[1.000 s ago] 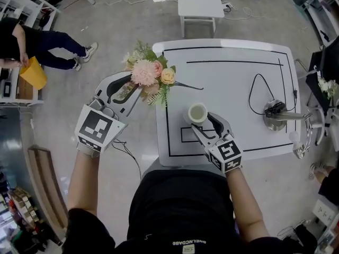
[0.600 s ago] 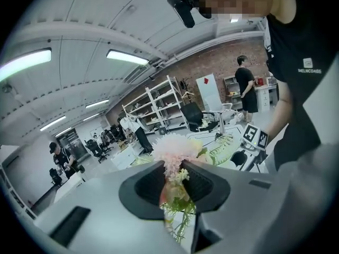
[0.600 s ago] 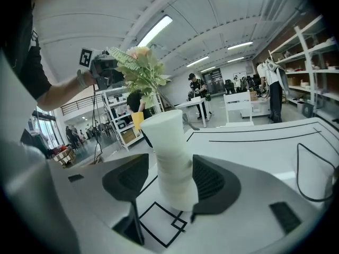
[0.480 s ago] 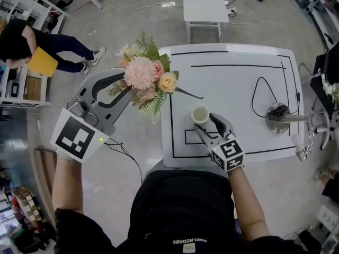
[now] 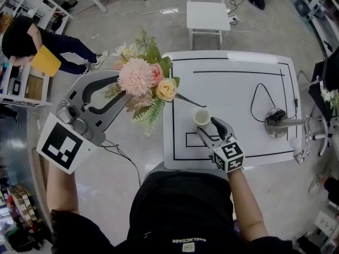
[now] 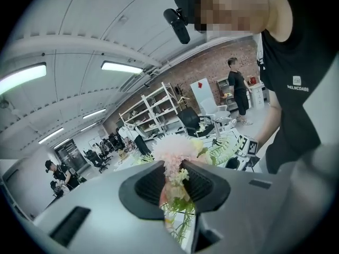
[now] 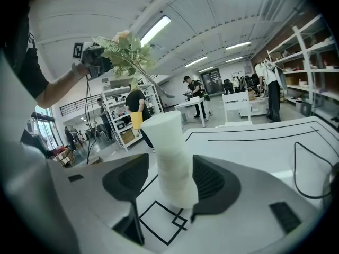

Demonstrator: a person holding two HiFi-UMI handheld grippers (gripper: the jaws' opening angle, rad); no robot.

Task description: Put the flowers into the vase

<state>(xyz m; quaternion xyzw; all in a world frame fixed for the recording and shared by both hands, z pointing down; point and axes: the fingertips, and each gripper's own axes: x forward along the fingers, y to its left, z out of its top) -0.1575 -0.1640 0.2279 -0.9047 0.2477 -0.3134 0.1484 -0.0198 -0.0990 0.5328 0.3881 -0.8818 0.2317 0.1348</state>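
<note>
The left gripper (image 5: 123,89) has its jaws drawn close, clamped on the stems of the flowers (image 5: 139,77), which are held in the air, left of the vase (image 5: 201,116) and above it. The right gripper (image 5: 210,127) stands with its jaws apart around the upright vase, one pad against it and a gap at the other

The left tongs (image 5: 125,95) hold the flowers (image 5: 142,81) beyond the tabletop's (image 5: 238,83) left edge (pink and cream blooms, fern drooping), with a dark stem trailing toward the white vase (image 5: 202,116). The right tongs (image 5: 207,126) lie on the tabletop, one jaw on either side of the vase.
</note>
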